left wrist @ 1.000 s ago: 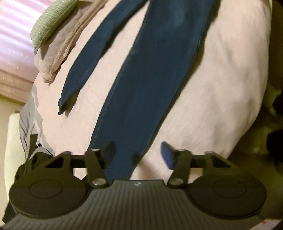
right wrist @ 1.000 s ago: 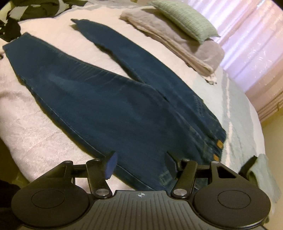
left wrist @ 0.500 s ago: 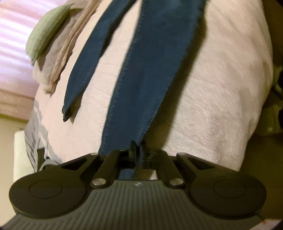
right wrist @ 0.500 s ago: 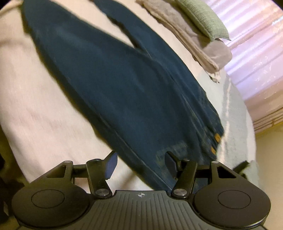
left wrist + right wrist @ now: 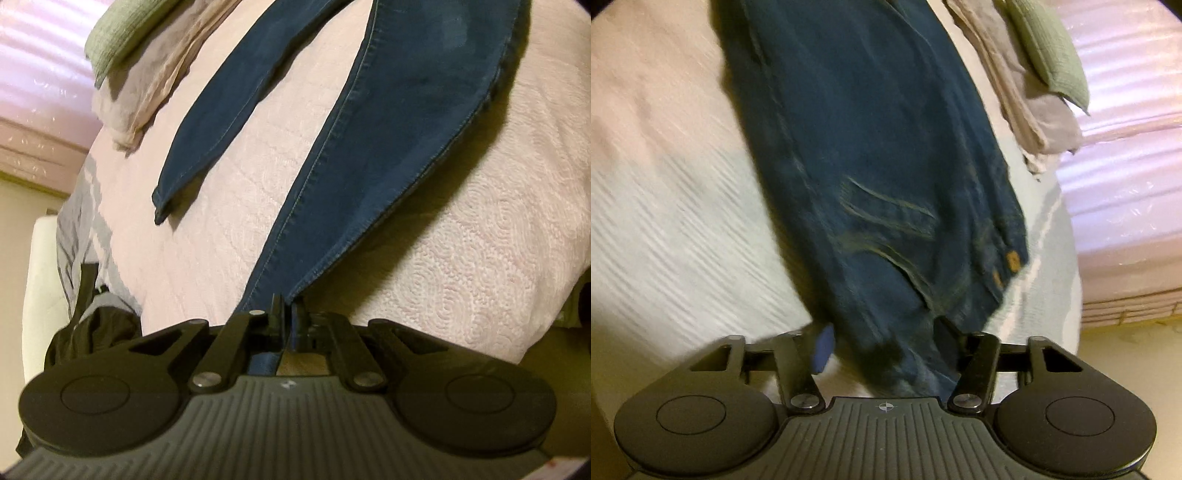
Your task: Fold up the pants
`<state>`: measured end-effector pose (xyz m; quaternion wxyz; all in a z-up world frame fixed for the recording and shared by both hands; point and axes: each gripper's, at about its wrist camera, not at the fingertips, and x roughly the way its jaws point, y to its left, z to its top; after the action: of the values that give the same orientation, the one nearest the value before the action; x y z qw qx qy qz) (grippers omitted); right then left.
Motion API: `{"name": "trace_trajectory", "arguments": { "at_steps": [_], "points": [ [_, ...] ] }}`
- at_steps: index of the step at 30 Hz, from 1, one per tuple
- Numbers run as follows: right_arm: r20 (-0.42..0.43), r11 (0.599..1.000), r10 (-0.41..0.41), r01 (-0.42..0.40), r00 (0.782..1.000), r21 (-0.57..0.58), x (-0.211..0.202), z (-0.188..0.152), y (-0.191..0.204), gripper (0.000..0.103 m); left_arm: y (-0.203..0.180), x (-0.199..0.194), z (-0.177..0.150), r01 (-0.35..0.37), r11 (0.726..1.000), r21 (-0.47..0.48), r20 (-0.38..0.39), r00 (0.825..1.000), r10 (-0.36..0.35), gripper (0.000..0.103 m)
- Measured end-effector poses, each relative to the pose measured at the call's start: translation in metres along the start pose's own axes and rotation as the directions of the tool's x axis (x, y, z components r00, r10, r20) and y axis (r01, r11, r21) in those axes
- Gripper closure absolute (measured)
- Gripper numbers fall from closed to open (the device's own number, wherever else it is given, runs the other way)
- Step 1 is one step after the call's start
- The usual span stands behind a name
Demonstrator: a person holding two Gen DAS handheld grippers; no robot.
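Jeans (image 5: pixel 388 147): dark blue denim, spread on the bedspread, legs running away from both grippers.
Left gripper (image 5: pixel 288 314): clamped tight on the hem of the nearer leg; that leg lifted off the cover just ahead of the fingertips.
Right gripper (image 5: pixel 882 343): jaws closing, waist corner of the jeans (image 5: pixel 879 184) between them, pads not yet pressing the cloth; picture blurred.
Other leg (image 5: pixel 218 110): ahead and left of the left gripper, flat, hem pointing back toward it.
Bedspread (image 5: pixel 480 258): pale pink, quilted swirls, under everything.
Folded beige cloths (image 5: pixel 1023 103): far ahead, right of the right gripper.
Green pillow (image 5: pixel 1049 48): on top of those cloths.
Curtain (image 5: pixel 1126 147): farthest, pink.
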<state>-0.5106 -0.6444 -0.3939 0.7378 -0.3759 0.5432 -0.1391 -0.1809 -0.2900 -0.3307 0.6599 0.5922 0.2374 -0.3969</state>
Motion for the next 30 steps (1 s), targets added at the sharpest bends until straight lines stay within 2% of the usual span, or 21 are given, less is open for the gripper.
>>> {"name": "trace_trajectory", "arguments": {
  "at_steps": [4,5,8,13,17,20,25,30],
  "points": [
    [-0.005,0.997,0.031,-0.031,1.0,-0.068,0.013,-0.015,-0.008,0.078,0.001,0.0,0.008,-0.011,0.999,-0.042,-0.045,0.999,0.009,0.101],
    [0.005,0.996,0.044,-0.044,0.999,-0.084,0.011,-0.016,-0.009,0.089,0.002,-0.002,0.01,-0.014,0.999,-0.05,-0.053,0.999,0.012,0.101],
    [0.022,0.998,0.049,-0.048,0.999,-0.048,0.0,-0.012,-0.03,0.096,0.008,-0.01,0.019,-0.021,0.998,-0.06,-0.071,0.997,0.016,0.101],
    [0.059,0.998,0.034,-0.037,0.998,0.041,-0.032,0.007,-0.1,0.099,0.044,-0.041,0.043,-0.041,0.995,-0.096,-0.078,0.996,0.034,0.101],
    [0.09,0.998,0.021,-0.027,0.996,0.063,-0.05,0.031,-0.166,0.099,0.104,-0.064,0.075,-0.051,0.985,-0.166,-0.067,0.997,0.04,0.101],
    [0.097,0.998,0.009,-0.015,0.995,0.064,-0.043,0.056,-0.216,0.1,0.153,-0.071,0.102,-0.049,0.979,-0.199,-0.043,0.998,0.041,0.101],
    [0.054,0.998,0.034,-0.036,0.998,0.044,-0.008,0.105,-0.272,0.1,0.223,-0.043,0.144,0.0,0.981,-0.196,-0.041,0.999,-0.008,0.101],
    [-0.007,0.997,0.066,-0.066,0.998,0.05,0.042,0.145,-0.306,0.1,0.268,0.019,0.171,0.117,0.976,-0.183,-0.053,0.99,-0.128,0.101]
  ]
}}
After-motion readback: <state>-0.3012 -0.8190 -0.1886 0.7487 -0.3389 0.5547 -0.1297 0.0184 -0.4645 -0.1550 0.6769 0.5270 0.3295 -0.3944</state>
